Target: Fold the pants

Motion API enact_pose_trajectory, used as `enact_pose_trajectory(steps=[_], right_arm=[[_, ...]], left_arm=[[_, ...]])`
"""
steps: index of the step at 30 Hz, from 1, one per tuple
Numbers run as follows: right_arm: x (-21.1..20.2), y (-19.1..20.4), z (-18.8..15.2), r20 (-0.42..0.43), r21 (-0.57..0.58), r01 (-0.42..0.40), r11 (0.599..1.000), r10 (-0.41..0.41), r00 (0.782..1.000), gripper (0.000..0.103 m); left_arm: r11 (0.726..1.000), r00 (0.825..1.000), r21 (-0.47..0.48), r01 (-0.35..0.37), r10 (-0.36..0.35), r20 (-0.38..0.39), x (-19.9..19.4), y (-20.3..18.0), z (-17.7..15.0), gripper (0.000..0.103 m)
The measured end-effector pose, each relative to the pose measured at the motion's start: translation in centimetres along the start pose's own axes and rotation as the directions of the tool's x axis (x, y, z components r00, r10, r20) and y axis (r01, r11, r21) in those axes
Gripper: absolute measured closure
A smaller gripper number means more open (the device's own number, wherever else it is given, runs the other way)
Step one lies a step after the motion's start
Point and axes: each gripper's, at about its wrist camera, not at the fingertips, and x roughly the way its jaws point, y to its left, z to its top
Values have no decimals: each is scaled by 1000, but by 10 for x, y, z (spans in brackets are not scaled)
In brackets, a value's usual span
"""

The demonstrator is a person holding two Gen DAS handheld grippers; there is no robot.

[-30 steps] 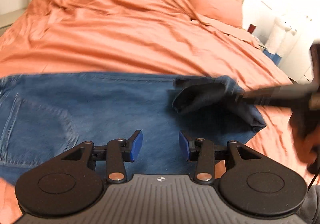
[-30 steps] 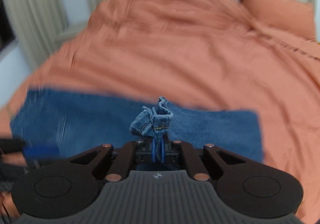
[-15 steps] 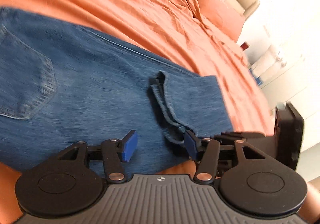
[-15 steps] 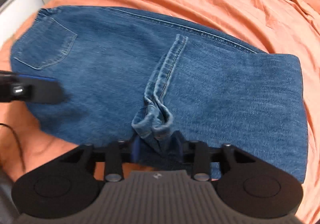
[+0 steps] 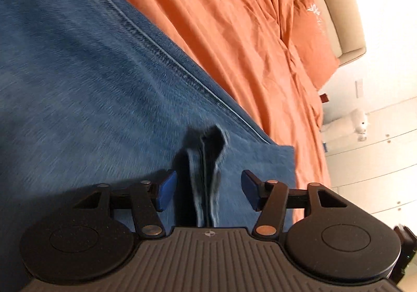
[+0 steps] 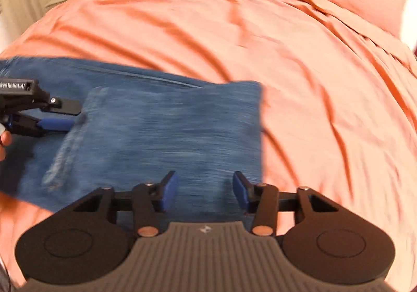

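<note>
Pants [image 6: 161,130] laid folded on orange bedsheet [image 6: 299,70], centre-left of right wrist frame. Left gripper [image 5: 208,191] closing, hem fold [image 5: 206,174] seen between unpressed pads. Right gripper [image 6: 206,191] opening, nothing clamped.

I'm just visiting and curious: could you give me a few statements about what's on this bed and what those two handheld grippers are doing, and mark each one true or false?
1. The jeans lie on an orange bedspread. True.
2. The right gripper is clamped on a bunched hem. False: nothing is between its pads, and its jaws are opening above flat denim.
3. A ridge of denim hem stands between the left gripper's pads. True; the pads do not press on it yet, though the jaws are closing.
4. The jeans hang off the bed's edge. False: they rest flat on the bedspread.
5. An orange pillow lies near the headboard. True.
</note>
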Motion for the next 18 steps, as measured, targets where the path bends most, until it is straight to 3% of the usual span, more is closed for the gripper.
enact_pose_trajectory(steps=[2, 4, 6, 7, 9, 11, 13, 15, 18], right_arm=[[4, -18, -3, 12, 39, 7, 999, -8, 1000, 63], [6, -31, -7, 19, 54, 19, 998, -20, 1000, 73], [6, -39, -9, 34, 53, 25, 998, -27, 999, 84], [6, -45, -11, 40, 52, 26, 998, -28, 999, 86], [5, -53, -13, 54, 53, 24, 998, -27, 998, 89], [4, -56, -9, 77, 55, 13, 998, -17, 997, 90], [6, -56, -3, 108, 53, -7, 999, 1, 994, 90], [8, -53, 4, 138, 45, -13, 999, 7, 990, 90], [24, -49, 21, 147, 51, -35, 998, 27, 989, 90]], left_arm=[[1000, 1000, 21, -7, 7, -1, 7, -4, 3, 60], [995, 1000, 98, -5, 2, 31, 6, -16, 2, 95], [971, 996, 237, -21, -1, 92, -8, -40, -2, 96], [942, 991, 335, -35, -10, 131, -17, -58, -5, 96], [850, 978, 521, -78, -37, 207, -36, -97, -15, 96], [760, 962, 636, -134, -55, 268, -53, -128, -22, 96], [743, 964, 648, -165, -16, 264, -55, -136, -16, 96], [745, 960, 620, -244, 98, 260, -40, -124, -7, 97], [772, 954, 564, -292, 198, 224, -17, -87, 2, 97]])
